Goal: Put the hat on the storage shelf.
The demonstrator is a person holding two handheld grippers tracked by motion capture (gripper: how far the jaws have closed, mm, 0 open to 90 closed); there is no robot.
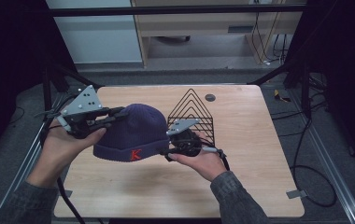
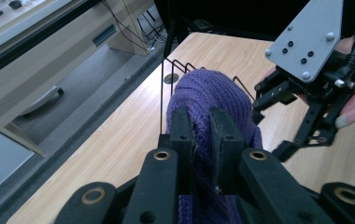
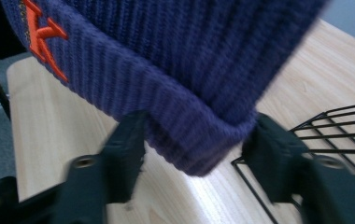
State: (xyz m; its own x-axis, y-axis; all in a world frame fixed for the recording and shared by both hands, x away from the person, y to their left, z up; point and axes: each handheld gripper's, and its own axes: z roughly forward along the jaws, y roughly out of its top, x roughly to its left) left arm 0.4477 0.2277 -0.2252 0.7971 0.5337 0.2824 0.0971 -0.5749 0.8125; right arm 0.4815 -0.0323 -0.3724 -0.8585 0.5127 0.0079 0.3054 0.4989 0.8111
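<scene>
A dark purple knit beanie (image 1: 133, 130) with a red letter K on its cuff hangs above the wooden table (image 1: 250, 154). My left gripper (image 1: 119, 112) comes in from the left and is shut on the crown of the beanie (image 2: 203, 93), with the knit pinched between its jaws (image 2: 201, 126). My right gripper (image 1: 168, 151) sits at the cuff's right end. In the right gripper view the folded cuff (image 3: 166, 70) fills the gap of the gripper (image 3: 196, 135), and both jaws touch the fabric. The left gripper view shows the right gripper (image 2: 269, 130) farther off.
A black wire rack (image 1: 192, 107) with a pointed top stands on the table just behind the beanie and the right hand; its wires (image 3: 325, 135) lie close to the right jaw. A round grommet (image 1: 209, 97) sits near the table's far edge. Cables trail from both grippers.
</scene>
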